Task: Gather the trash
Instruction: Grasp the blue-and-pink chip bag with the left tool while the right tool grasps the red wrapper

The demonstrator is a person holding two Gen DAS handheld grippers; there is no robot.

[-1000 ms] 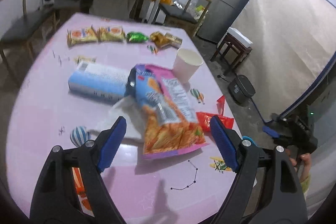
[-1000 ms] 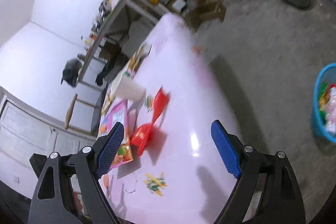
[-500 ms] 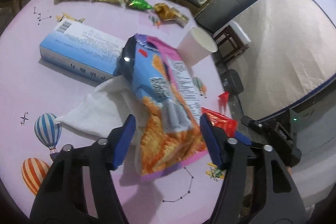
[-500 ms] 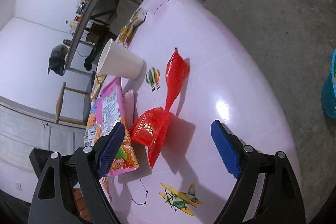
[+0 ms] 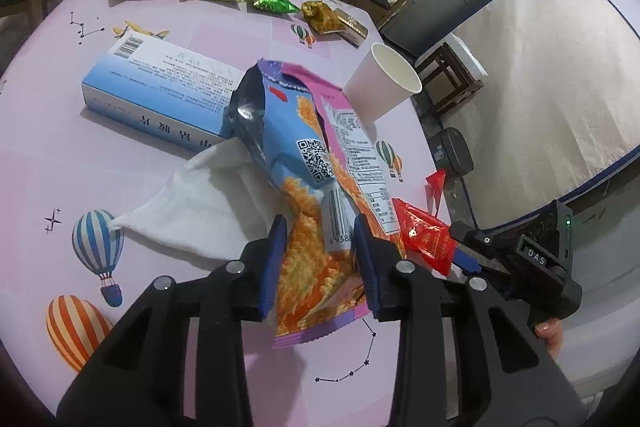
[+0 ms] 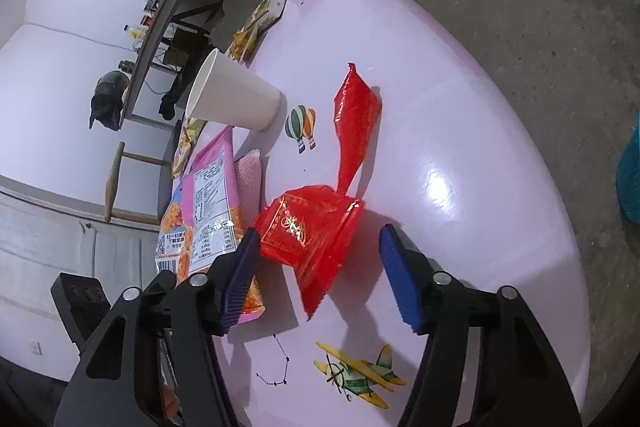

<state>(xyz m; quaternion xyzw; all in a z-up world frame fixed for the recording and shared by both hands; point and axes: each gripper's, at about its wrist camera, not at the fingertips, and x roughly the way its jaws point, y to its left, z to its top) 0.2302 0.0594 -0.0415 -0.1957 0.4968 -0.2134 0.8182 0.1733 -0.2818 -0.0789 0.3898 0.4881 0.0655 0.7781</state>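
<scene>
Two pairs of tongs were at work over the pink tabletop [image 5: 52, 131]: my left tongs [image 5: 320, 259] had narrowed on the lower end of the pink-and-orange snack bag [image 5: 316, 155], blue pads against both its sides, though I could not tell whether the grip was firm. My right tongs [image 6: 320, 275] stood wide open and held nothing, straddling the red wrapper [image 6: 316, 227], which lay just beside the bag. The bag rested across a white cloth [image 5: 200, 211] and a blue box [image 5: 160, 87], near an upright paper cup [image 5: 380, 83].

Dim indoor light, tabletop [image 6: 472, 131] glare, strong fisheye edges.
</scene>
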